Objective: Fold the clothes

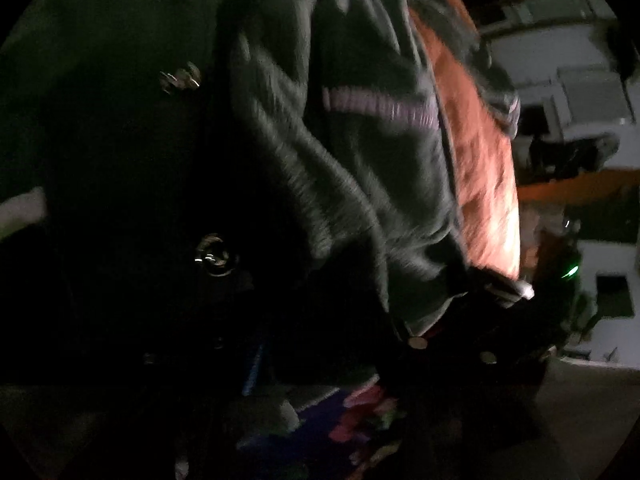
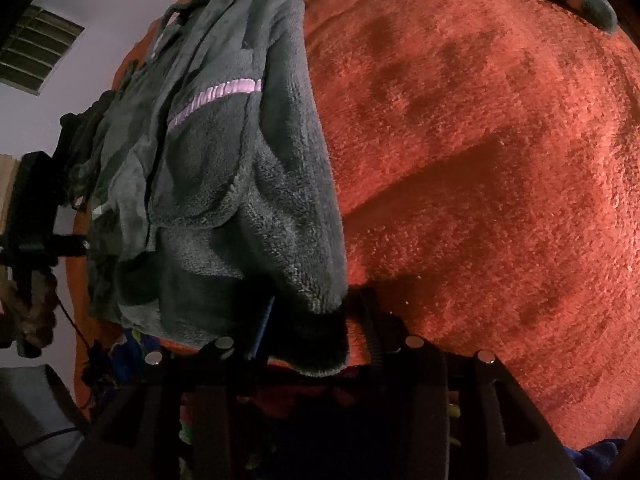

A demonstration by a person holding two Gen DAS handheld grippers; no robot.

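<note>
Grey fleece garment [image 2: 240, 184] hangs between right gripper [image 2: 316, 344] fingers, hem gripped; left gripper's fingers indiscernible in darkness.

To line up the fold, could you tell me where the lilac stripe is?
In the right wrist view, the lilac stripe sits upper left on the grey fleece garment, beside the orange blanket.

Your right gripper [image 2: 308, 344] is pointing steeply down, its jaws standing partly apart with a fold of the grey fleece garment [image 2: 240, 208] hanging between them; whether the pads are pressing on it cannot be told. Your left gripper [image 1: 280, 360] is also tilting steeply down, but its view is too dark and blurred to show how its jaws are standing.
</note>
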